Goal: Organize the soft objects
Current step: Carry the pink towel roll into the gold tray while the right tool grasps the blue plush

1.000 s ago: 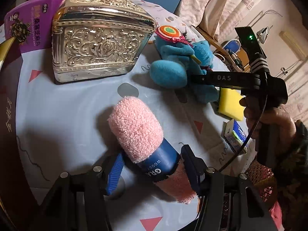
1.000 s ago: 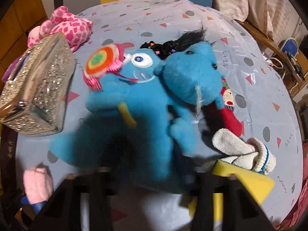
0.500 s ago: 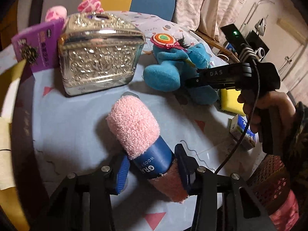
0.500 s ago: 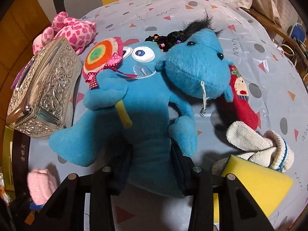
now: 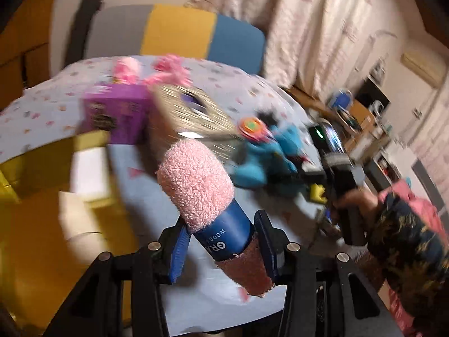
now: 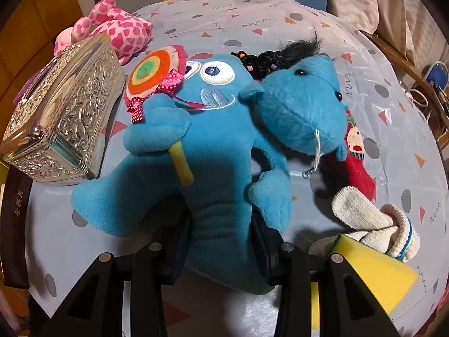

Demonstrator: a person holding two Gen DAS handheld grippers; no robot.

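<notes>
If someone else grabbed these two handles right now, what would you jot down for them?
Left gripper: shut on the pink rolled towel by its blue paper band, lifted off the table; that view is blurred by motion.
Right gripper: shut on the blue lollipop plush at its lower body.
On the tablecloth: blue horse plush, red sock, cream sock, yellow sponge, pink spotted plush, silver box.
Done: two items gripped. Left: place both, then sort the rest.
</notes>
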